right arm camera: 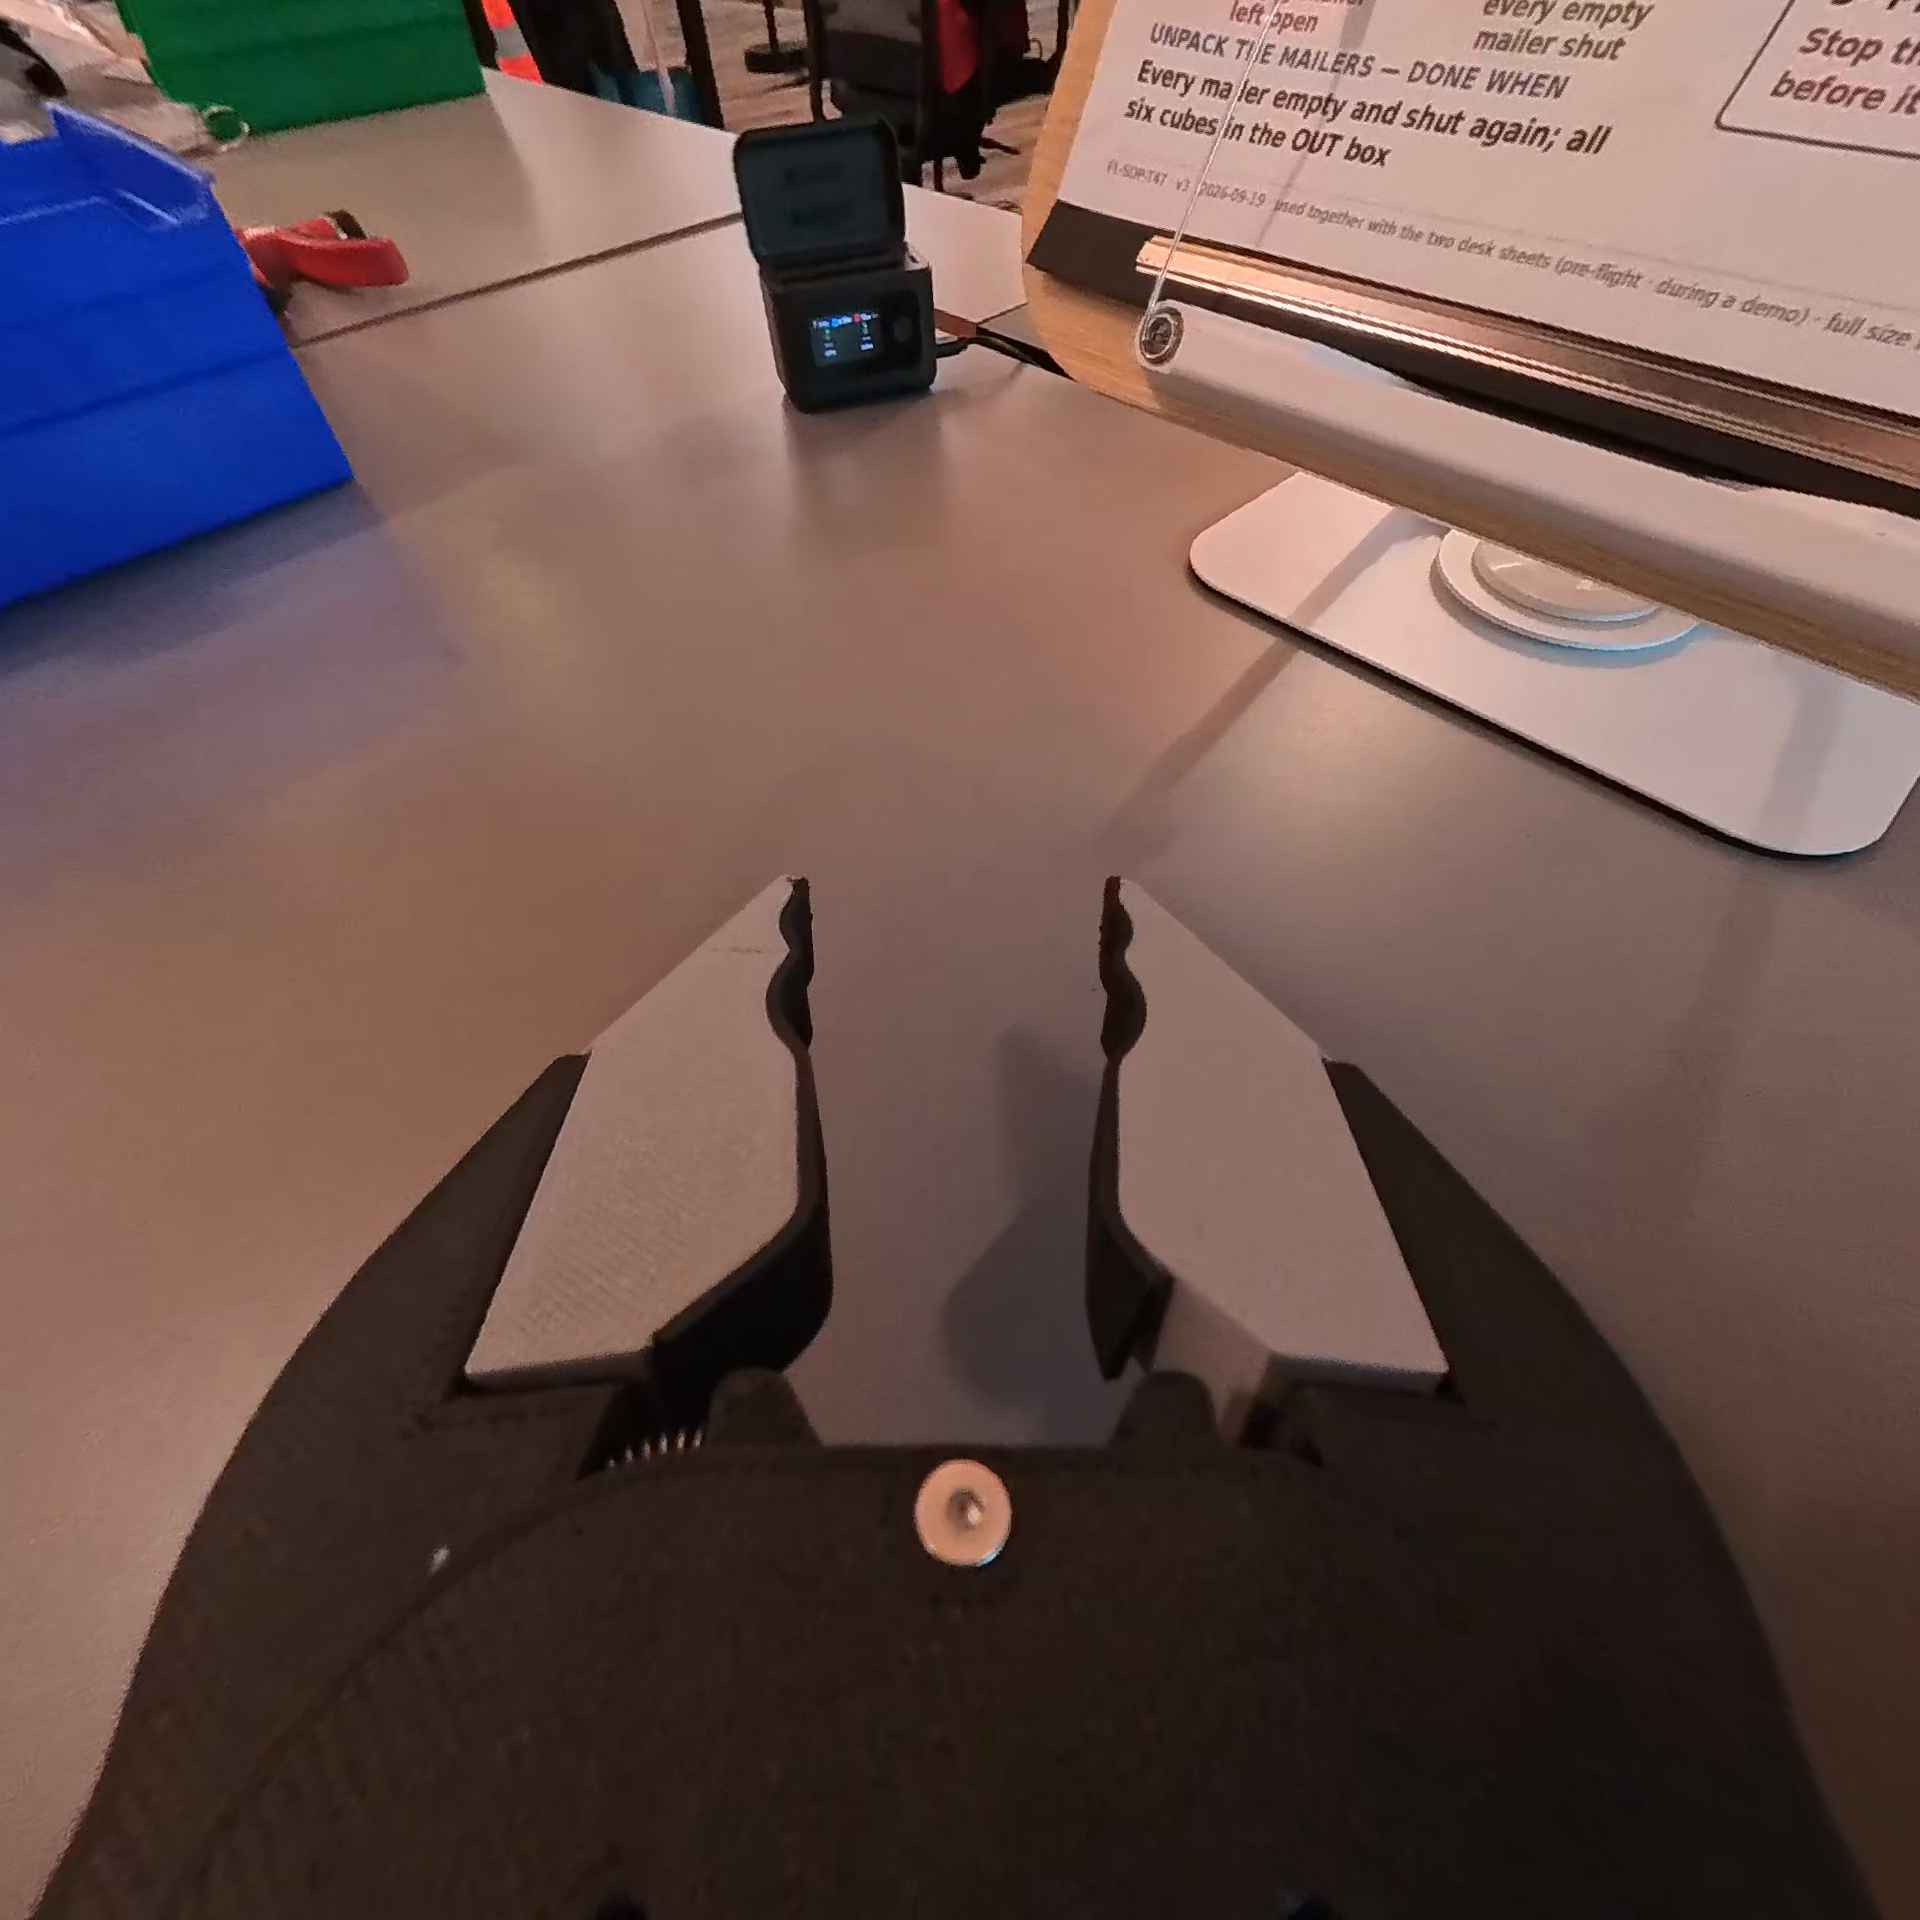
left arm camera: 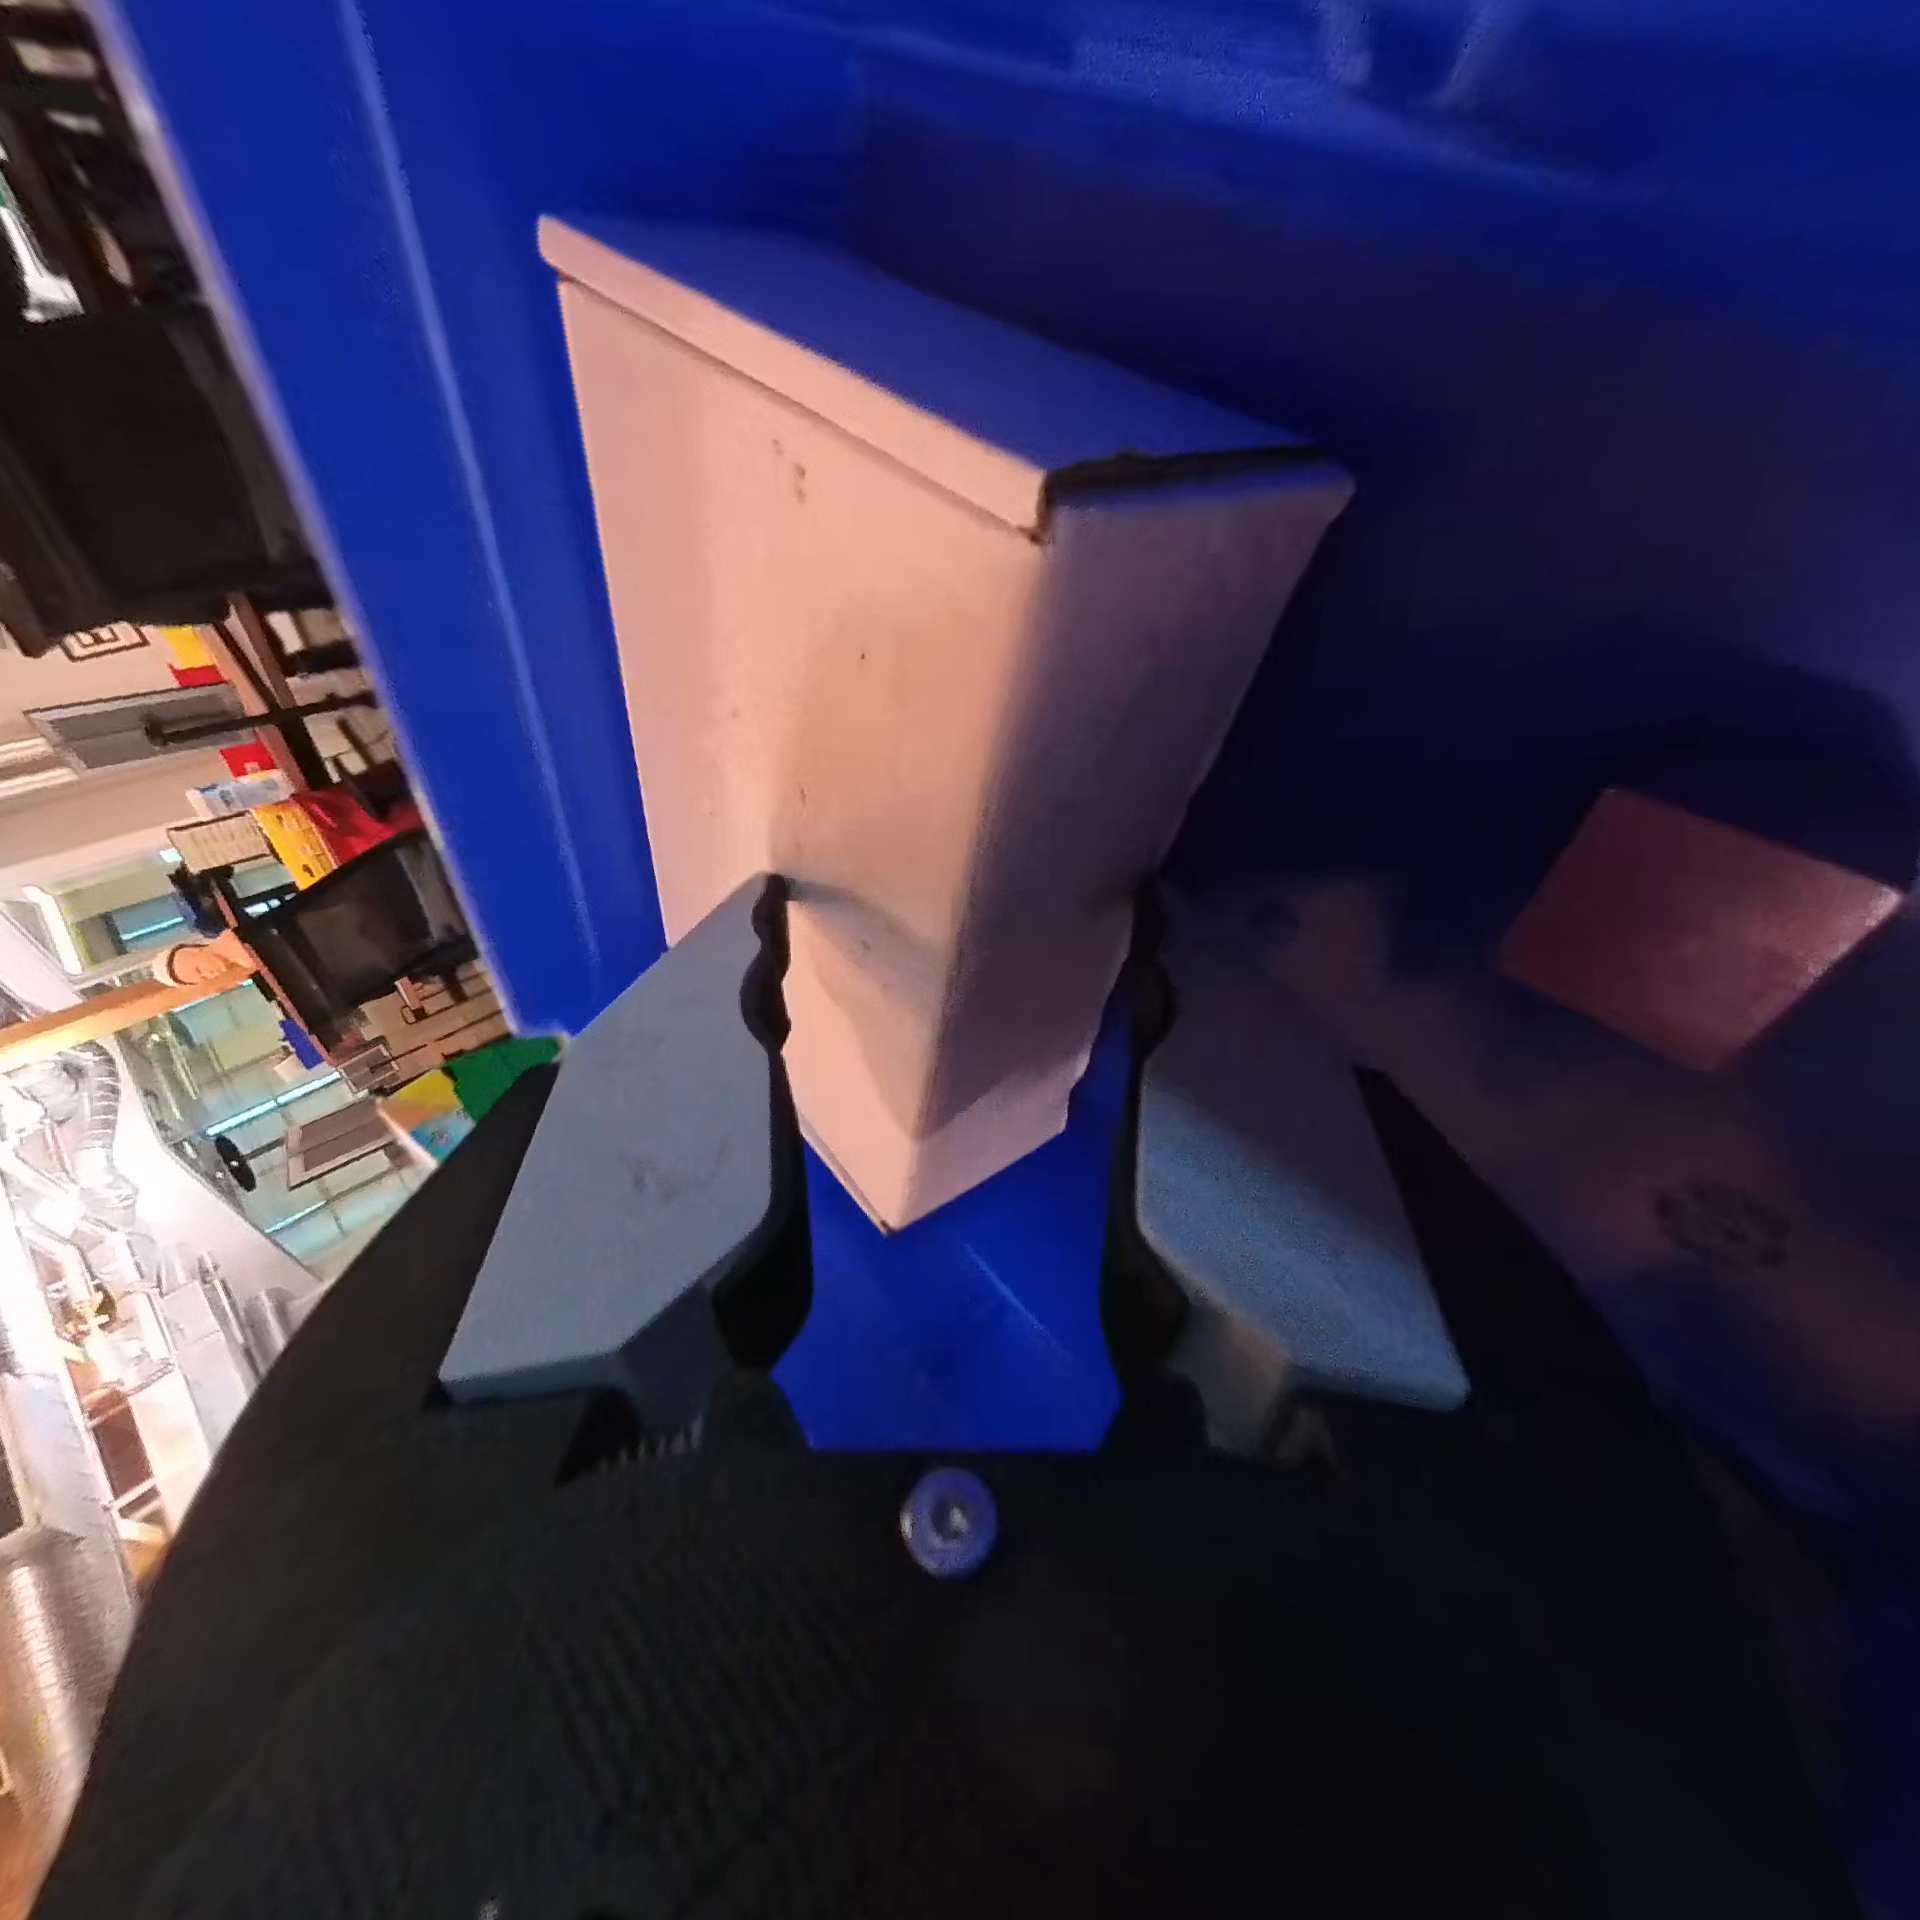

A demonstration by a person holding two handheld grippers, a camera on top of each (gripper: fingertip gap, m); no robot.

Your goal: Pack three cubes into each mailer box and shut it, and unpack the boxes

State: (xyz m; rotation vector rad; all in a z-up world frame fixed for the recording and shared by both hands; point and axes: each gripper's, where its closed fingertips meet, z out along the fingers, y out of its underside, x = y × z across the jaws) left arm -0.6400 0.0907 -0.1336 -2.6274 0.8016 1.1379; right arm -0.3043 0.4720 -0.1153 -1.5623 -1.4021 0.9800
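A: Left gripper [left arm camera: 961, 997] pinches a shut white mailer box [left arm camera: 894, 665] by one corner inside the blue bin [left arm camera: 1455, 260], near its wall.

B: A corner grip could slip or twist. Right gripper [right arm camera: 956, 966] hovers half-open, empty, over the worktop [right arm camera: 623, 675].

- Table [right arm camera: 644, 665]: flat grey top with a seam running across its far part; right wrist view.
- Blue bin [right arm camera: 125, 343]: stands on the table at the left edge.
- Red tool [right arm camera: 322, 255]: lies just behind the bin.
- Green crate [right arm camera: 301, 52]: at the far left; blurred.
- Small black device [right arm camera: 842, 270]: lid raised, lit screen on its front, cable at its side.
- White stand base [right arm camera: 1558, 675]: flat plate at the right, carrying a sheet holder.
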